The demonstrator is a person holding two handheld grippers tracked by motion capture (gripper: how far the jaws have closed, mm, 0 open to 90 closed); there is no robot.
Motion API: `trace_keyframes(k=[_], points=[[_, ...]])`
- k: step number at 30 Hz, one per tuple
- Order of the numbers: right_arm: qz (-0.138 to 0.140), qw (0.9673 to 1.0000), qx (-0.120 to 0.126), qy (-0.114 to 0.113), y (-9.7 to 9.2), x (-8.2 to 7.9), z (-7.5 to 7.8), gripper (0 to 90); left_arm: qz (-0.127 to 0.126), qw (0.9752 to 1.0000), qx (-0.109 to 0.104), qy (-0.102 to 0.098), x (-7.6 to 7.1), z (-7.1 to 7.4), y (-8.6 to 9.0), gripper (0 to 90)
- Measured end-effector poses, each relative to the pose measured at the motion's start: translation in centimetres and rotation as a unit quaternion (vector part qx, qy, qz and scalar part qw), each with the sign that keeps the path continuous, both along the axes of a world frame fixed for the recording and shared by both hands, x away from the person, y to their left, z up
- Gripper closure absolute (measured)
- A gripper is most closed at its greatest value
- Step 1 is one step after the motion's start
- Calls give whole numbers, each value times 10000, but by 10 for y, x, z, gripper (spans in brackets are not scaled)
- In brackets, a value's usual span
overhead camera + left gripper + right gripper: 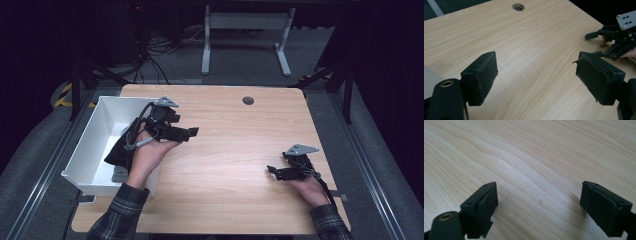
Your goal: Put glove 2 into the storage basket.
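You are holding the left tongs (192,132) just beside the white bin (100,131), at the left edge of the desk (235,150). Their jaws are standing wide apart with nothing between them, as the left gripper view is showing. They are pointing across the desk toward the right tongs (272,171), and their long side is lying nearly flat.

A dark cloth (119,150) is lying inside the bin. Your left hand (150,152) and wrist are covering much of it, so its shape is hard to make out. Something pale is lying under it in the bin, too small to tell. The near corner of the bin is hanging over the desk edge.

Your right hand (309,187) is resting near the right edge of the desk. The right tongs are pointing left, toward the middle of the desk. Their jaws are also wide open, with bare wood between them.

A round hole (248,100) is sitting near the far edge of the desk.
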State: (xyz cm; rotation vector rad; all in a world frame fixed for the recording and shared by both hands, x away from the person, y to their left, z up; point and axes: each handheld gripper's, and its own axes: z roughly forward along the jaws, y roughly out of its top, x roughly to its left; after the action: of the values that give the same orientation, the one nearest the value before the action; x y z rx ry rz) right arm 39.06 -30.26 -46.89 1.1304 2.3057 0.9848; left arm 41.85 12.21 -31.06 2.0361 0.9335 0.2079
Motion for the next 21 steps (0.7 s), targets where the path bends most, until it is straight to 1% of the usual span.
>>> trace_keyframes(k=[6, 8, 10, 13, 19, 21], points=[[29, 10000, 3, 13, 0, 0, 0, 150, -149, 9999, 3, 2, -7, -15, -24, 180], [41, 10000, 21, 27, 1, 1, 0, 149, -168, 9999, -16, -36, -9, -23, -30, 181], [53, 10000, 17, 27, 1, 1, 0, 147, -227, 9997, 38, -51, -12, -29, -36, 180], [64, 10000, 13, 22, 1, 2, 0, 147, -269, 9996, 46, -32, -15, -40, -43, 180], [76, 10000, 9, 21, 1, 2, 0, 146, -421, 9988, 254, -55, -19, -61, -57, 173], [76, 10000, 9, 22, 1, 2, 0, 146, -467, 9985, 277, -24, -21, -67, -61, 170]])
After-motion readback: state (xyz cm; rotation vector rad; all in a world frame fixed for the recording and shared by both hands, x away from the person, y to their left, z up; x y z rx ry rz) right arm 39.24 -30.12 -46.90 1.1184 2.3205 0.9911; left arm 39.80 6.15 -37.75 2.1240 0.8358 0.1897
